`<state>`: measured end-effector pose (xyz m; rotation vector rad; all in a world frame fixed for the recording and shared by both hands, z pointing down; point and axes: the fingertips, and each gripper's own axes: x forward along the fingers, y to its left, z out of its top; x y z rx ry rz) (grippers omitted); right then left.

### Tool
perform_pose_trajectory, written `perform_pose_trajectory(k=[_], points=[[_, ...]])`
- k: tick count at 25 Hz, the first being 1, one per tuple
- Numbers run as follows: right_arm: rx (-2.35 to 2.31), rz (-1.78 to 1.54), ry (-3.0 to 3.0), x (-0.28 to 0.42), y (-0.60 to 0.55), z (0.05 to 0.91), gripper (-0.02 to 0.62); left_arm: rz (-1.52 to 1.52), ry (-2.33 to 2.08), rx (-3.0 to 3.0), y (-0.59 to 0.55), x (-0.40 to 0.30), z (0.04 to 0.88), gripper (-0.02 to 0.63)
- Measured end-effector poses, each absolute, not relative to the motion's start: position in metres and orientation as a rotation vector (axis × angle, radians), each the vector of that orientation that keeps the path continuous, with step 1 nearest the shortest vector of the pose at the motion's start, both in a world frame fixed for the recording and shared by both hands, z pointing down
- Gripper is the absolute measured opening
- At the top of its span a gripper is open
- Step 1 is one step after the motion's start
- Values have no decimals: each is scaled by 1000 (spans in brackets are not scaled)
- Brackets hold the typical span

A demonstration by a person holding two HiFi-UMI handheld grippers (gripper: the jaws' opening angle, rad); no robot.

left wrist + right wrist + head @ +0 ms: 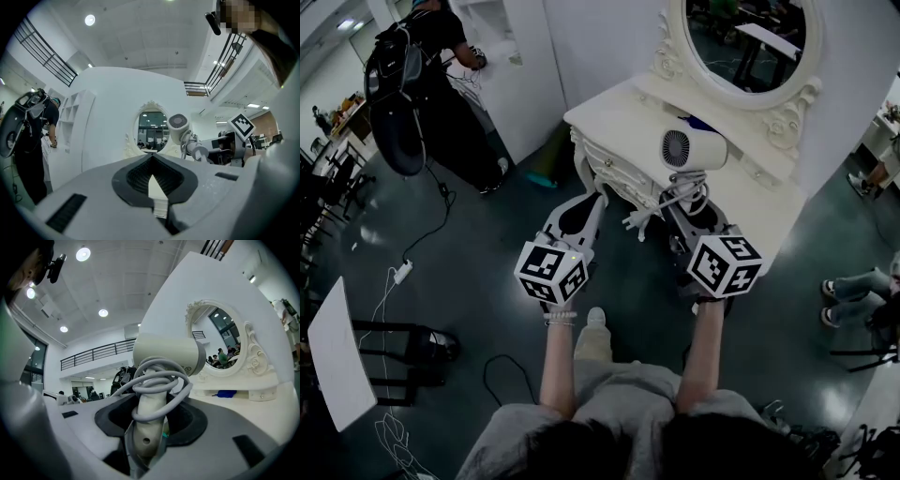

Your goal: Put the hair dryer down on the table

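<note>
Grasping the hair dryer [166, 355], right gripper [149, 425] hangs over table [609, 117] edge; left gripper [152, 180] clenched.

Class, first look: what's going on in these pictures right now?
A person holds a tool in each hand in front of a white carved dressing table with an oval mirror. The right tool is shut on the handle of a white hair dryer, whose grey cord is wound round that handle. The dryer is held upright over the table's front edge and has not been laid down yet. The left tool is shut and empty, off to its left.
</note>
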<state>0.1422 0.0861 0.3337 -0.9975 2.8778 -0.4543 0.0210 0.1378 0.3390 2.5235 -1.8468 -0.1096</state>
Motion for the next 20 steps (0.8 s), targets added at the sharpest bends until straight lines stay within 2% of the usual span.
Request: perform_pose_trajectory(k=[20], points=[[-1166, -448, 2851, 34, -4, 336, 192, -155, -1620, 2649, 25, -82, 338, 5]])
